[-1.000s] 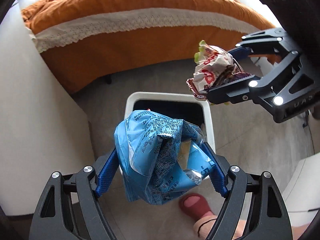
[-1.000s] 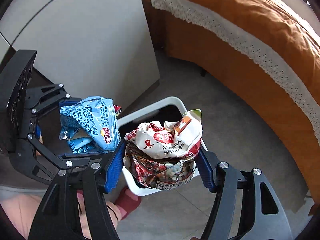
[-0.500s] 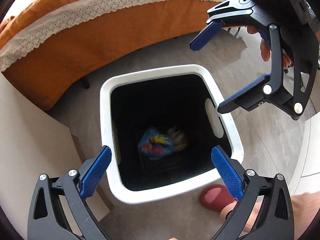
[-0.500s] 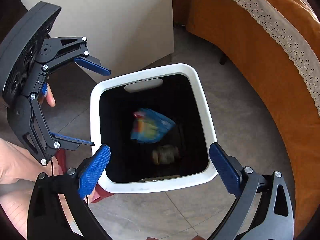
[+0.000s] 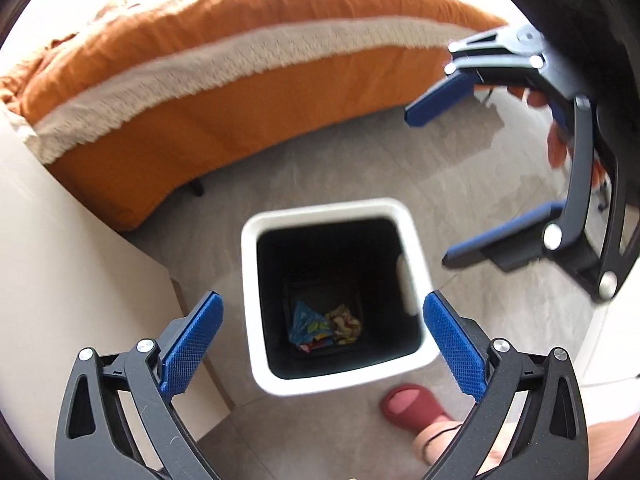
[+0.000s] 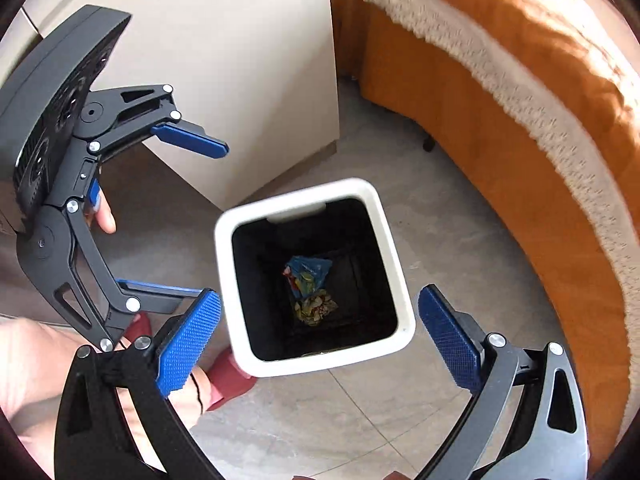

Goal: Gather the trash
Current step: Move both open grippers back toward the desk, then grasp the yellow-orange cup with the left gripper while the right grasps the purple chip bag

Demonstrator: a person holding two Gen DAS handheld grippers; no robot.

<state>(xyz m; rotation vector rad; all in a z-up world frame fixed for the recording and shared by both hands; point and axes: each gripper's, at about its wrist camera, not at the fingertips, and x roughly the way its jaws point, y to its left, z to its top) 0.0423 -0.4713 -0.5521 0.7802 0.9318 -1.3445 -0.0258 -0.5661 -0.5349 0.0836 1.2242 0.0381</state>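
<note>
Below, between the spread blue pads of the left gripper (image 5: pixel 322 312), a white bin (image 5: pixel 414 240) is seen on the floor, and the blue wrapper (image 5: pixel 306 320) and the pale crumpled wrapper (image 5: pixel 344 319) are found side by side at its bottom. Nothing is held by the right gripper (image 6: pixel 320 312), whose jaws are likewise parted wide above the bin (image 6: pixel 390 256). An orange bed (image 5: pixel 208 80) is seen beyond the bin.

Orange bedspread (image 5: pixel 224 80) with cream lace trim, beige cabinet (image 6: pixel 248 60), grey tiled floor (image 5: pixel 340 164), red slipper (image 5: pixel 412 404)
</note>
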